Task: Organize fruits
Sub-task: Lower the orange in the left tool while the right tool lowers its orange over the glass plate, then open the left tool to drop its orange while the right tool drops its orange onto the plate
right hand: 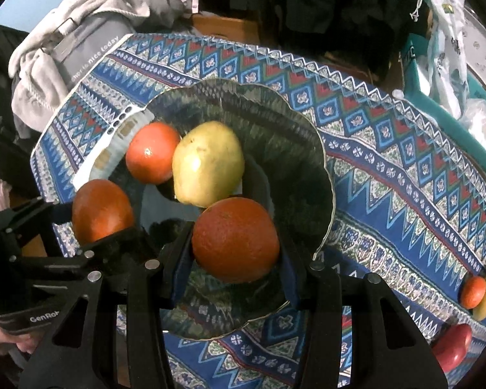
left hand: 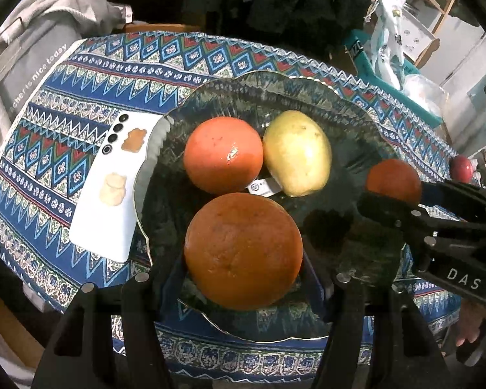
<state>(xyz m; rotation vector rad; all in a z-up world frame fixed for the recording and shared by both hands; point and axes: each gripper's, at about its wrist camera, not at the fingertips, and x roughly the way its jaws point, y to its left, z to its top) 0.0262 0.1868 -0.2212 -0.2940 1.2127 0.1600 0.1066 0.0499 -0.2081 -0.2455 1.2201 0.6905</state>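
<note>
Patterned tablecloth under glass plate (two fruits inside), each hand-held gripper pinching an orange.

The white phone lies partly hidden under the glass plate's rim.

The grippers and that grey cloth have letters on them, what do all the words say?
"DAS" on the right gripper.
"GenRob", cut off, on the left gripper.
"is nice today" on the grey cloth; earlier letters blurred.
Fruit sticker on the glass plate: too small to read.
</note>
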